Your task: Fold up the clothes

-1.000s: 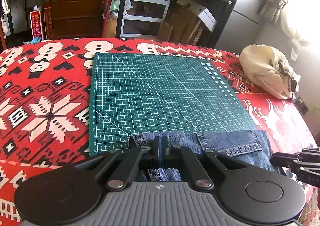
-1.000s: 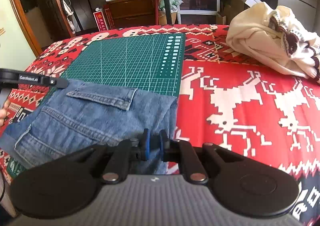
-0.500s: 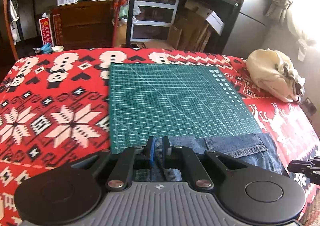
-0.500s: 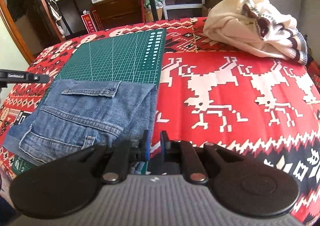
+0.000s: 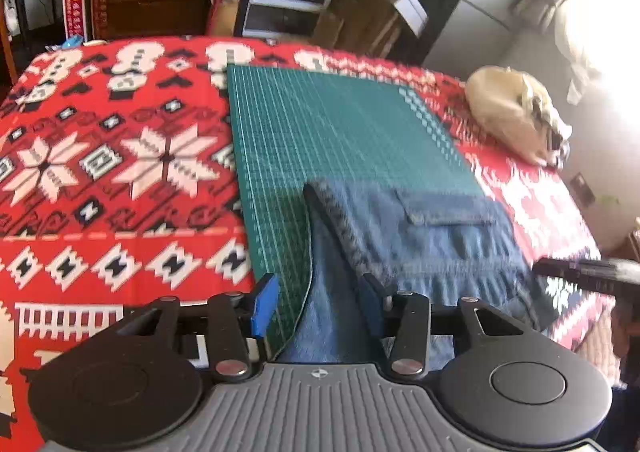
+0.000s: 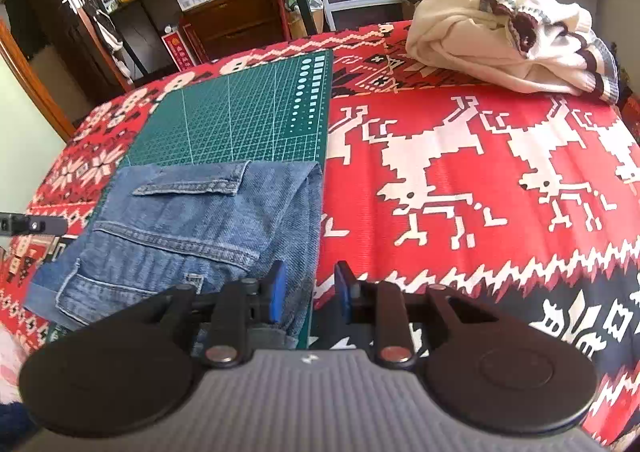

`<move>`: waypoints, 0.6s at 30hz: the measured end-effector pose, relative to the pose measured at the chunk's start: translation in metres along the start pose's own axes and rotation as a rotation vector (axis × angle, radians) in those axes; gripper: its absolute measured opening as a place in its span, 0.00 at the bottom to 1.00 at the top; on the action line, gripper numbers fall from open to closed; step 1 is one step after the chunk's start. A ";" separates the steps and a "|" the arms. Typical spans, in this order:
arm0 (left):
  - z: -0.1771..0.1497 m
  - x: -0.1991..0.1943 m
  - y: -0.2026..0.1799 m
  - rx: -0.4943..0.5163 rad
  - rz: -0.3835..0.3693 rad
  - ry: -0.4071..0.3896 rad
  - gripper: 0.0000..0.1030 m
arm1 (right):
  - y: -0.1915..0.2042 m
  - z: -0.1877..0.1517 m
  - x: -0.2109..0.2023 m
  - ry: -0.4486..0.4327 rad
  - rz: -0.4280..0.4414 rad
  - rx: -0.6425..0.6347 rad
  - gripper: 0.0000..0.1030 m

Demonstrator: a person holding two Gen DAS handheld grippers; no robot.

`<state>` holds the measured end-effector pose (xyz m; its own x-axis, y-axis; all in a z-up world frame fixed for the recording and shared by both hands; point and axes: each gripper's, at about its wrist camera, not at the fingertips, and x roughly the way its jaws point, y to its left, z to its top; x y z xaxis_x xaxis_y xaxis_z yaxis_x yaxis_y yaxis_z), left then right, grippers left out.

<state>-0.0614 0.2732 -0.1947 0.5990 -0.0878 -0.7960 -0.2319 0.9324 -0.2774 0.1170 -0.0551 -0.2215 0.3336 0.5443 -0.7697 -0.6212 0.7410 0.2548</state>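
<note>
While both grippers sit at the near edge of the scene, a folded pair of blue jeans (image 6: 192, 228) lies on the near part of a green cutting mat (image 6: 240, 120), which rests on a red patterned cloth (image 6: 460, 180) covering the tabletop. In the right wrist view the jeans lie flat with a flapped pocket facing up, their folded right edge running along the mat's right edge and their near end reaching down to the grippers. The right gripper (image 6: 308, 292) has its jaws parted to a moderate gap and holds nothing; its left blue pad sits over the near right corner of the denim, and its right pad sits over the red cloth just beside the mat. In the left wrist view, which is blurred, the left gripper (image 5: 316, 302) has its jaws spread wide and grips nothing; the near left edge of the jeans and the mat's edge lie between its two pads, and whether either pad touches the fabric cannot be told. A thick rolled or folded hem runs along the left side of the jeans. Far to the right, well apart from the jeans, a cream sweater (image 6: 504, 36) with dark striped cuffs lies bunched on the cloth. Shelves and drawers crowd the room behind.
</note>
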 end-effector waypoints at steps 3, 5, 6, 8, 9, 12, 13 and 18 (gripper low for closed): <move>-0.006 0.005 0.007 -0.023 0.002 0.028 0.44 | 0.000 0.002 0.006 0.011 0.001 0.010 0.29; -0.008 0.008 0.009 -0.029 0.000 0.042 0.44 | 0.000 0.003 0.011 0.018 0.003 0.019 0.29; -0.009 0.009 0.010 -0.029 0.000 0.047 0.44 | -0.001 0.004 0.013 0.022 0.004 0.023 0.29; -0.011 0.010 0.011 -0.027 -0.003 0.055 0.44 | -0.001 0.005 0.016 0.017 0.008 0.036 0.29; -0.012 0.010 0.011 -0.027 -0.005 0.057 0.44 | -0.002 0.006 0.017 0.015 0.017 0.048 0.29; -0.015 0.011 0.012 -0.036 -0.004 0.062 0.44 | -0.005 0.008 0.021 0.006 0.047 0.088 0.29; -0.016 0.012 0.012 -0.038 -0.005 0.064 0.44 | -0.006 0.008 0.022 0.003 0.061 0.102 0.29; -0.017 0.013 0.011 -0.037 -0.006 0.067 0.44 | -0.010 0.009 0.025 -0.003 0.088 0.165 0.30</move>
<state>-0.0693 0.2760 -0.2173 0.5481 -0.1180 -0.8281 -0.2576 0.9181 -0.3013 0.1376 -0.0450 -0.2385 0.2852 0.6108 -0.7387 -0.5237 0.7448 0.4136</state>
